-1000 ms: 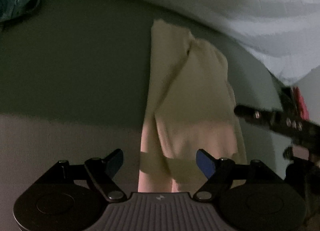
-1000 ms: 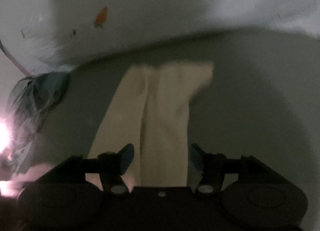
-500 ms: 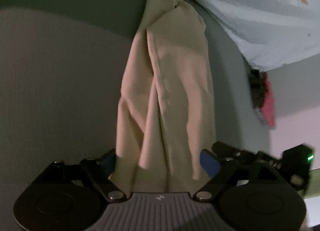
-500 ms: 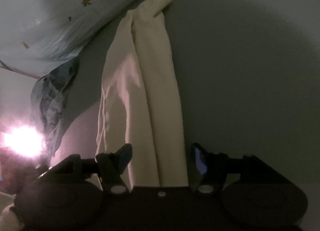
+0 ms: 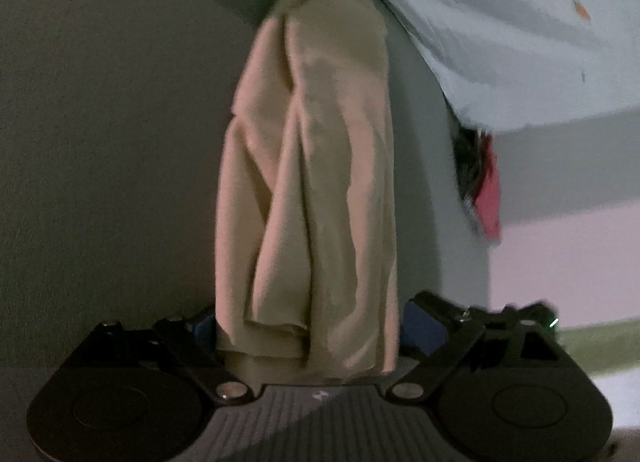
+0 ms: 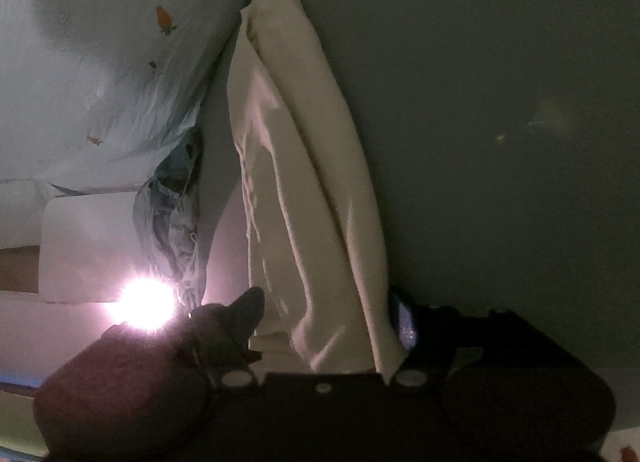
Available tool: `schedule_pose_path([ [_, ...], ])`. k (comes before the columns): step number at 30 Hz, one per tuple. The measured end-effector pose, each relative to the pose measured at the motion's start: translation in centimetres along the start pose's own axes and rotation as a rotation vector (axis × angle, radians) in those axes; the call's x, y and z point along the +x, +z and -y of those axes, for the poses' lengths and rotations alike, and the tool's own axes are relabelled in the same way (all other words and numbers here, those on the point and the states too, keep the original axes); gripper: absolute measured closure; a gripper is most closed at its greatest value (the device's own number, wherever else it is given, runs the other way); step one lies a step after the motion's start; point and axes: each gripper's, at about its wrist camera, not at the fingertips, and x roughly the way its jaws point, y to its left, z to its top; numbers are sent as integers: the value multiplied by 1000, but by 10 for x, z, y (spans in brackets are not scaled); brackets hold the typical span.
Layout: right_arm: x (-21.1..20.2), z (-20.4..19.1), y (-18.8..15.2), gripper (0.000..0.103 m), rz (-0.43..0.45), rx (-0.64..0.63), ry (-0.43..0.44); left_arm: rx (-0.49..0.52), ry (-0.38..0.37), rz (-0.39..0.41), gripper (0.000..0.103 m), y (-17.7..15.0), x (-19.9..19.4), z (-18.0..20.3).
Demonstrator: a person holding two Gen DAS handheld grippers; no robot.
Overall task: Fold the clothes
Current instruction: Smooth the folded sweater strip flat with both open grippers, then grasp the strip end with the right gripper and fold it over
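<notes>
Dim grey surface (image 5: pixel 100 181); cream garment (image 5: pixel 320 181) hides both grips.

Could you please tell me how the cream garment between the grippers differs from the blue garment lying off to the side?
The cream garment is pale and plain; the blue garment is darker and mottled. The cream garment hangs stretched long, its near end between the fingers of the right gripper and of the left gripper; the blue garment sits crumpled in a heap, and neither gripper touches it. Both are soft cloth, near the carrot-print sheet.
</notes>
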Motion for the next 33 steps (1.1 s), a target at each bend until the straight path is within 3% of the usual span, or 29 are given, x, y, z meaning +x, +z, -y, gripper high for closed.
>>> schedule_pose_path([
  [1,1,-2,-1,39,4,-4,-6,27,18,-1,19,-1,1,4],
  [2,2,-4,-3,46,11,-6,-32,45,34,-1,36,-2,1,6],
  [3,4,-5,-4,65,20,-16,-80,51,51,-1,55,-2,1,5],
  [5,6,-12,-5,96,33,-55,-200,53,79,0,67,-3,1,3],
  [9,6,-23,-9,85,45,-111,-225,33,71,-8,64,-2,0,-1],
  [10,7,-25,-10,80,40,-117,-215,27,63,-11,62,-1,-1,-2],
  [12,9,-24,-11,58,25,-104,-155,-1,33,-18,56,2,2,-4],
  [13,8,-23,-11,58,25,-95,-138,-16,20,-18,56,3,3,-6],
  [17,12,-20,-11,64,27,-71,-137,-55,-8,0,59,2,5,-10],
  [19,17,-20,-8,89,17,-66,-145,-45,3,15,87,-1,7,-6],
  [20,18,-22,-7,94,17,-68,-155,-40,14,19,89,-2,8,-4],
  [22,17,-28,-8,94,22,-79,-160,-42,-3,29,90,-2,2,-3],
  [28,-34,-64,-19,95,85,-158,51,-55,-150,70,92,-8,-59,11],
  [30,-55,-70,-27,95,80,-131,110,-31,-192,67,92,-21,-86,27],
  [33,-74,-67,-45,95,54,-50,165,-121,-271,50,92,-42,-106,28],
])
